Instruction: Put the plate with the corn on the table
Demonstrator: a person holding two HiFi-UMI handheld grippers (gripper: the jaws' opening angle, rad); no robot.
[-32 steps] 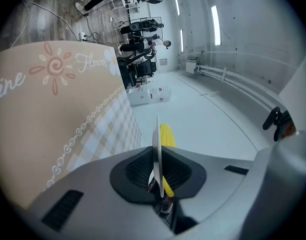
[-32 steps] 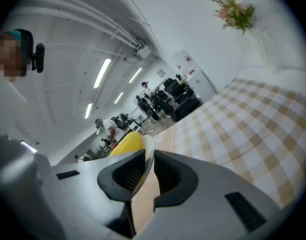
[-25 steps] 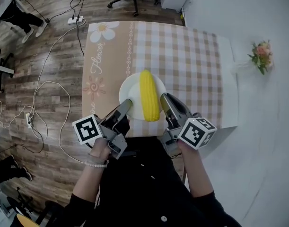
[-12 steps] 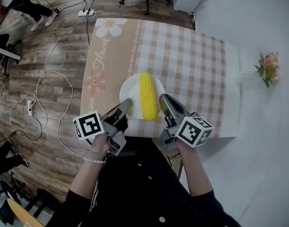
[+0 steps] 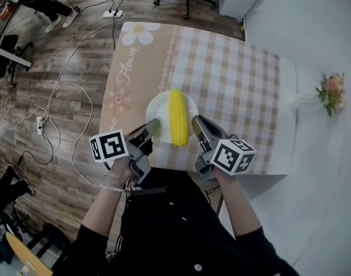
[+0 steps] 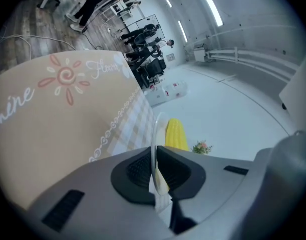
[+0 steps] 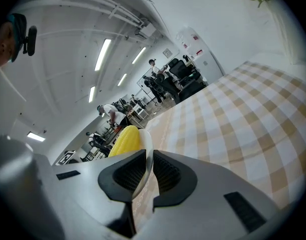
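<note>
White plate (image 5: 157, 105) carrying a corn cob (image 5: 176, 118), its length pointing away from the person, hangs over the desk (image 5: 232, 79) near its front edge. The left gripper (image 5: 152, 126), fingers just closing tighter, and the right gripper (image 5: 195, 122) clamp opposite rims.

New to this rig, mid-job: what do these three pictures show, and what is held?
No robot: a person holds a tool in each hand. The head view looks down from the person's head; the other two cameras ride on the tools, looking along their jaws. Below is a table with a checked cloth. The left tool and right tool each pinch the rim of a white plate carrying a corn cob; the left tool's jaws have just been closing on it. Whether the plate touches the cloth yet, I cannot tell.
</note>
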